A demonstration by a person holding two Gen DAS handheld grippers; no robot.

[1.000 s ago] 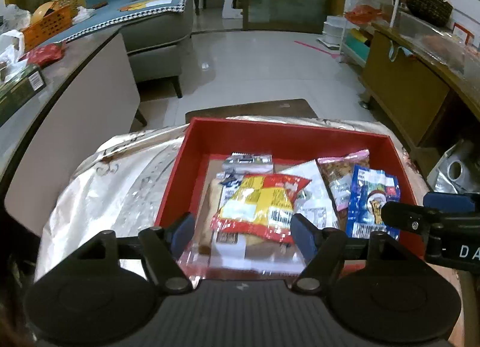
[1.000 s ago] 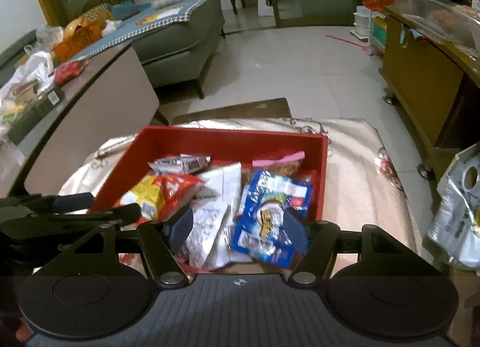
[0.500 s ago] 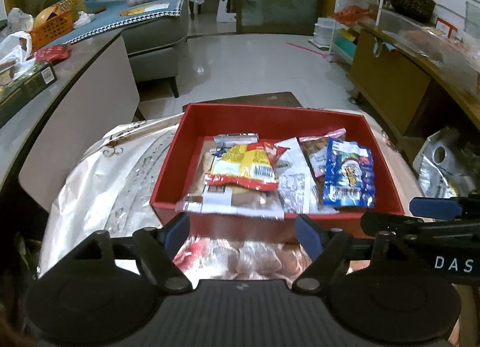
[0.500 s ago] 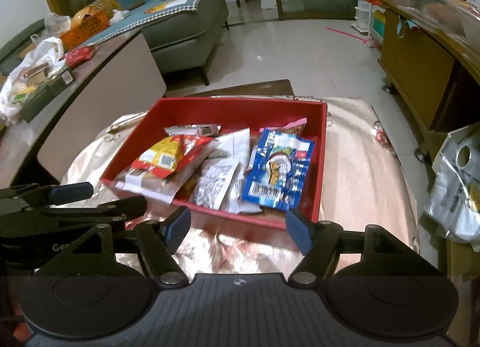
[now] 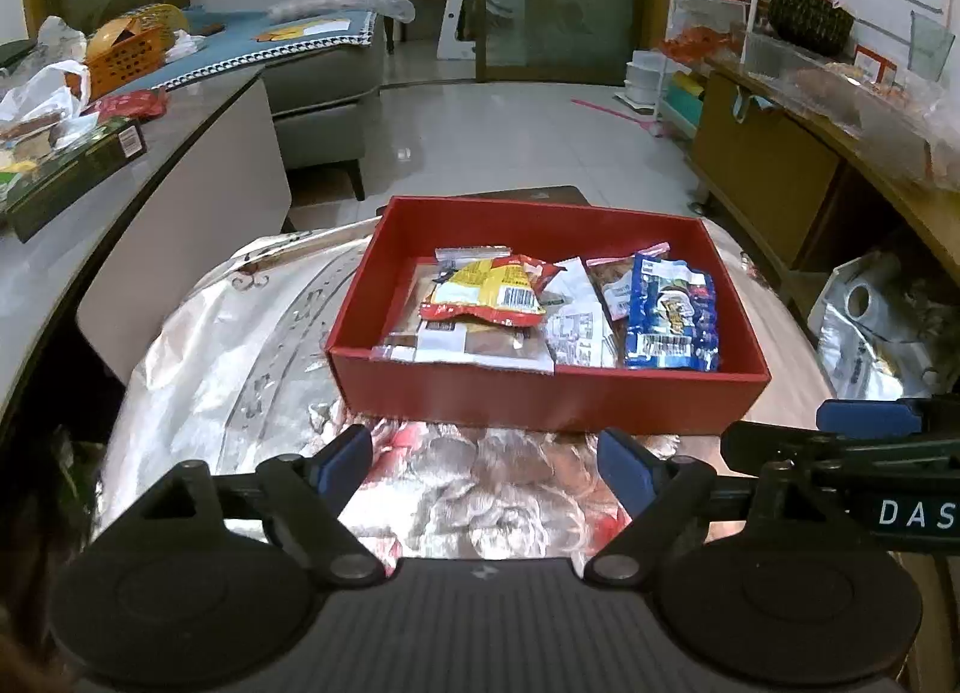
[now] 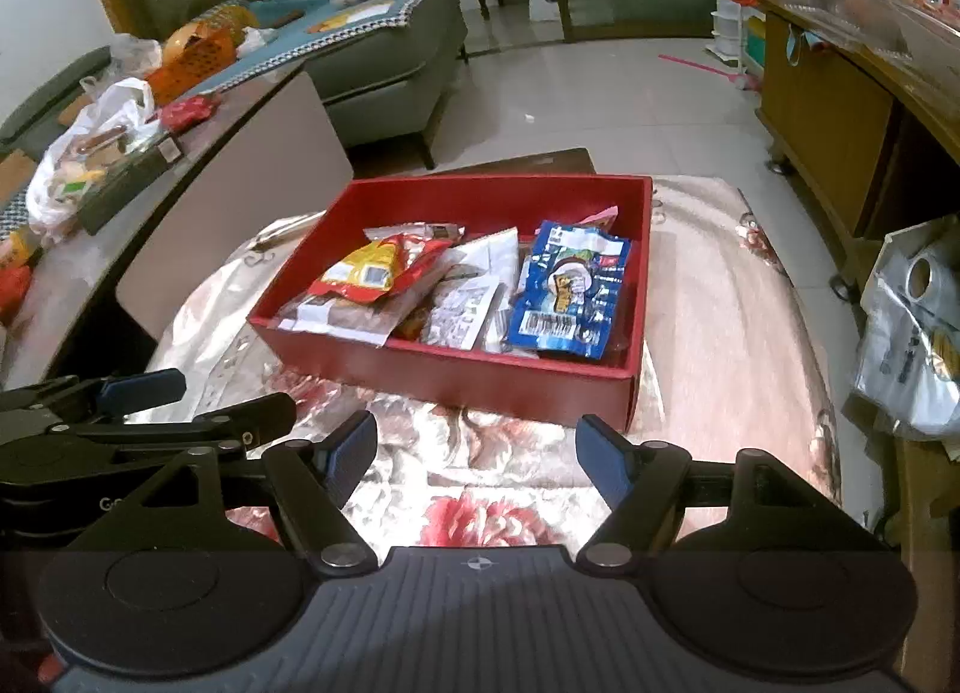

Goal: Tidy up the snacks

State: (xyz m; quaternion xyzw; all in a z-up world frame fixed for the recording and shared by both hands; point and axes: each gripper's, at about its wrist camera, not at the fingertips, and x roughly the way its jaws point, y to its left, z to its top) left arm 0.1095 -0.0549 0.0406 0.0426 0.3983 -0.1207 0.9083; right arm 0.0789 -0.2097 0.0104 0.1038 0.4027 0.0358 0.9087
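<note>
- The left gripper [image 5: 483, 462] and the right gripper [image 6: 477, 450] hang side by side over the shiny flowered cloth [image 6: 738, 345]; both have just been opening their jaws, which stand wide with nothing between them.
- Just beyond the fingertips runs the near wall of the red box [image 5: 540, 399]; bare cloth lies free on either side of it.
- Inside lie the snack packets, the yellow-red packet [image 5: 486, 294] left, the blue packet [image 5: 672, 315] right.
- Behind is open tiled floor [image 5: 510, 135].
</note>
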